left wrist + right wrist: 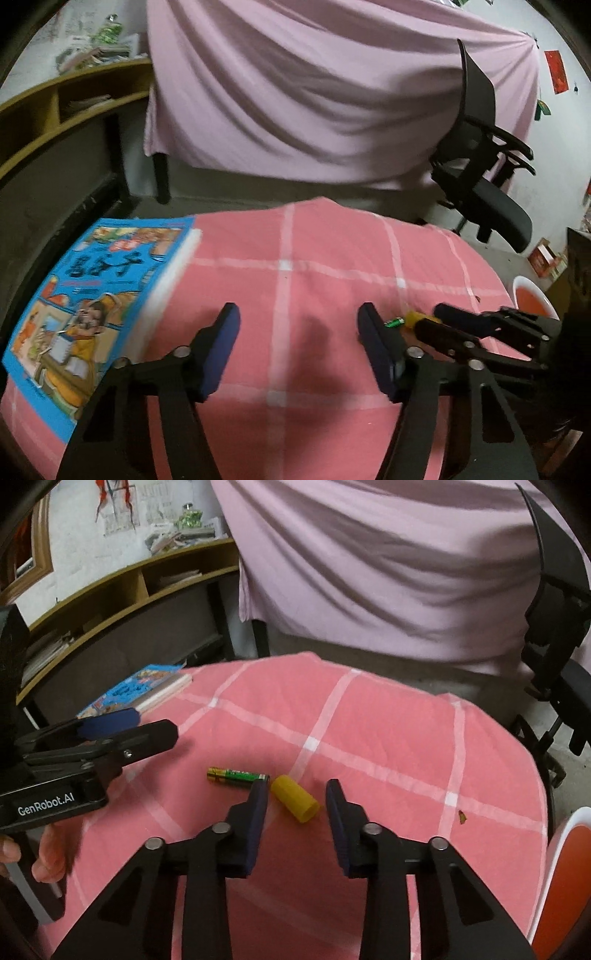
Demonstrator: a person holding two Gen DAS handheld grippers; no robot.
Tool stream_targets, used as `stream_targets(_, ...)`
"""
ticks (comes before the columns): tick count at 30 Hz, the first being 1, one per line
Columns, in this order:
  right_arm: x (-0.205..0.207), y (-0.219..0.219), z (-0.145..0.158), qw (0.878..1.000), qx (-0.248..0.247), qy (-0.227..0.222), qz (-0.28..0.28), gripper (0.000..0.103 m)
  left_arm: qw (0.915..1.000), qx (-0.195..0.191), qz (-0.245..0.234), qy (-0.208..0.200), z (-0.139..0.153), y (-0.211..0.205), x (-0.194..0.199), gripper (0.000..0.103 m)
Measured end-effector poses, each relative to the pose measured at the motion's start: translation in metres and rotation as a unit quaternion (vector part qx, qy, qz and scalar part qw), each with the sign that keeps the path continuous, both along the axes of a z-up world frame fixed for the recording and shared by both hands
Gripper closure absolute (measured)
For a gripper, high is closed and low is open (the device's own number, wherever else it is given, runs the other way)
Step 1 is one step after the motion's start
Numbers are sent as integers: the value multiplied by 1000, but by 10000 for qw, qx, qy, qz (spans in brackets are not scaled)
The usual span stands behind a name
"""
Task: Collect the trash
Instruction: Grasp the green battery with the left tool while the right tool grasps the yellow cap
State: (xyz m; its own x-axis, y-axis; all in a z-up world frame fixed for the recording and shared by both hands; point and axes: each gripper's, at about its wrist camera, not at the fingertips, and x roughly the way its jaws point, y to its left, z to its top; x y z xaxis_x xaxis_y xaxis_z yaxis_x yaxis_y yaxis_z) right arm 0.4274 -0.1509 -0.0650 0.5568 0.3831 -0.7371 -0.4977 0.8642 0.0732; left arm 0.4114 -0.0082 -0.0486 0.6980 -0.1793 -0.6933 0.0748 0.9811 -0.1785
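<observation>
A yellow cylinder (295, 798) lies on the pink checked tablecloth (369, 720), between the open fingers of my right gripper (297, 794), which is low over it. A green and gold battery (236, 775) lies just left of the left fingertip (258, 794). A small brown scrap (461, 816) lies to the right. My left gripper (297, 325) is open and empty above bare cloth. In its view the battery (393, 323) and the yellow cylinder (413, 317) show beside its right finger, with my right gripper (436, 315) around the cylinder. My left gripper also shows in the right wrist view (147, 723).
A blue comic book (96, 299) lies at the table's left edge, also seen in the right wrist view (136, 690). A white bin with a red inside (532, 299) stands right of the table (565, 878). A black office chair (487, 177) and a pink draped cloth (314, 92) stand behind.
</observation>
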Motion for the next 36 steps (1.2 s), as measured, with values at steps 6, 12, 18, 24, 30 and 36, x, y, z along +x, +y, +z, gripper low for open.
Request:
stream_targets(6, 0, 1, -1, 9999, -111, 11, -50, 86, 9988, -59, -430, 209, -4, -13, 10, 54)
stream_targets(12, 7, -31, 1, 9982, 156, 112, -568, 87, 9944, 9, -1006, 337, -7, -32, 17, 61)
stream_targets(18, 12, -52, 2, 9949, 535, 257, -813, 87, 9884, 386, -1405, 423, -13, -52, 19, 72)
stream_targets(24, 11, -51, 1, 9951, 514, 279, -792, 87, 9876, 463, -1431, 453, -16, -56, 20, 88)
stream_targets(30, 11, -52, 0, 9951, 517, 277, -792, 87, 9861, 780, -1434, 323, -15, -68, 8, 96)
stream_targets(36, 1, -53, 8, 9951, 544, -79, -817, 88, 9929, 488, -1080, 78, -9, -60, -2, 96)
